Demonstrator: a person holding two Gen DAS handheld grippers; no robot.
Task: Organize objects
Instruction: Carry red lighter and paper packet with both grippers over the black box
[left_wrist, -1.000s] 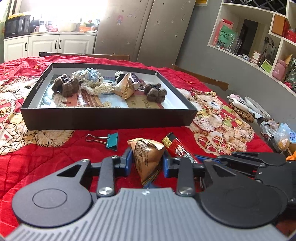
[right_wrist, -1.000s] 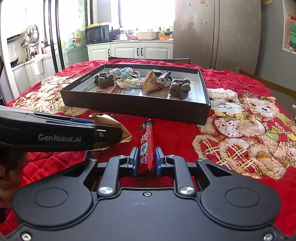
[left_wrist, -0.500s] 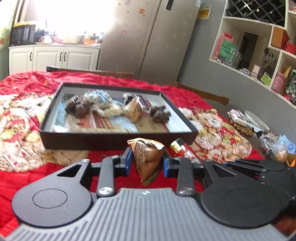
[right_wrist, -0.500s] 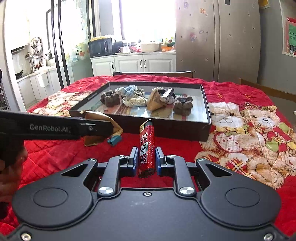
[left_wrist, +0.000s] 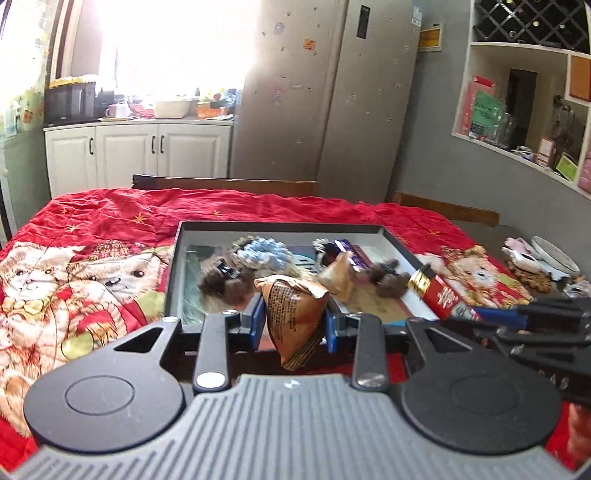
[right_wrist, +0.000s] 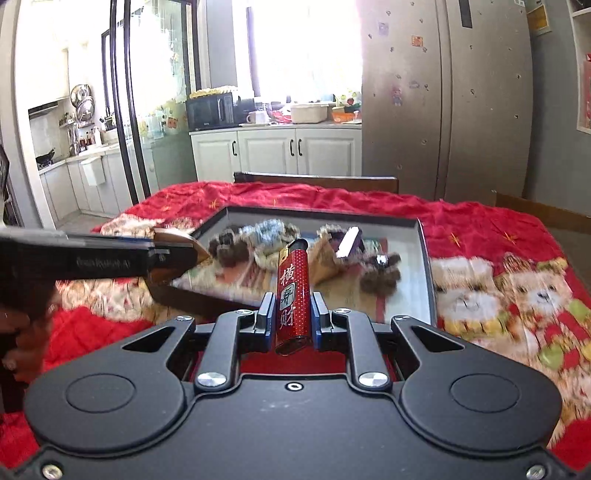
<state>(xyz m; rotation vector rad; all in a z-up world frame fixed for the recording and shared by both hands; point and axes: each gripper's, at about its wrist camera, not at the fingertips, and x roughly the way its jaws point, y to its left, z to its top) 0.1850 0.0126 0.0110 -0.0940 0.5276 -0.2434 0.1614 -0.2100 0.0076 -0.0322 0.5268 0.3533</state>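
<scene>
My left gripper is shut on a brown pyramid-shaped packet and holds it in the air above the near edge of the black tray. My right gripper is shut on a red lighter with white characters, held above the tray's near edge. The lighter also shows at the right of the left wrist view. The left gripper's side with the packet shows at the left of the right wrist view. The tray holds brown furry clips, a blue scrunchie and another brown packet.
The table is covered by a red cloth with bear prints. At the far right of the table lie a plate and small items. Chair backs stand behind the table. A fridge and white cabinets are beyond.
Both grippers have risen and moved forward with their objects, from just above the cloth to over the tray's near edge. The blue binder clip on the cloth is out of view now.
</scene>
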